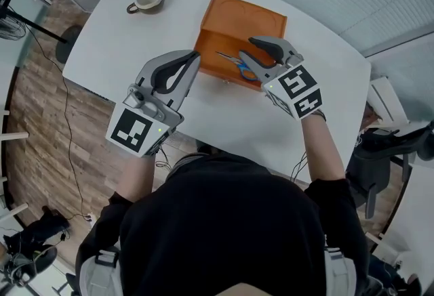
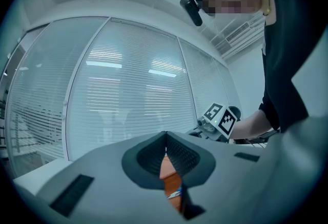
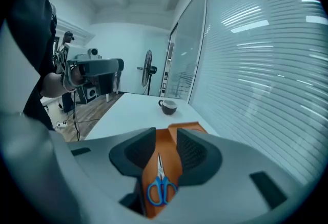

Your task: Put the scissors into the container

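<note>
An orange container (image 1: pixel 237 20) is seen at upper ctr of the head view, set on a white surface (image 1: pixel 122 44). The scissors (image 1: pixel 236 63), w/ blue handles, are found lying flat inside the container, toward its near side. The blades are pointed to the frame's left and the handles to the right.

The right gripper (image 1: pixel 246 47) is held over the scissors. Its fingers are spread wide & released, and nothing is gripped. In the right gripper view the scissors (image 3: pixel 160 182) are seen through the gap btwn the two pads, lying on the container floor (image 3: pixel 166 154) below and clear of both pads.

The left gripper (image 1: pixel 194 55) is seen at left-ctr of the head view, just beside the container's near-left corner & raised above the surface. Its fingers are clenched, tips met, w/ nothing btwn them. In the left gripper view a strip of the orange container (image 2: pixel 171 179) is seen through the slit under the closed tips. The right gripper's marker cube is shown at right-ctr of that frame.

A mug (image 1: pixel 148 0) is placed on the surface at upper left of the head view, well apart from the container. A standing fan (image 3: pixel 147 72) is seen in the bkgd of the right gripper view, left of ctr. Window blinds (image 3: pixel 266 48) are spread across that frame's right half.
</note>
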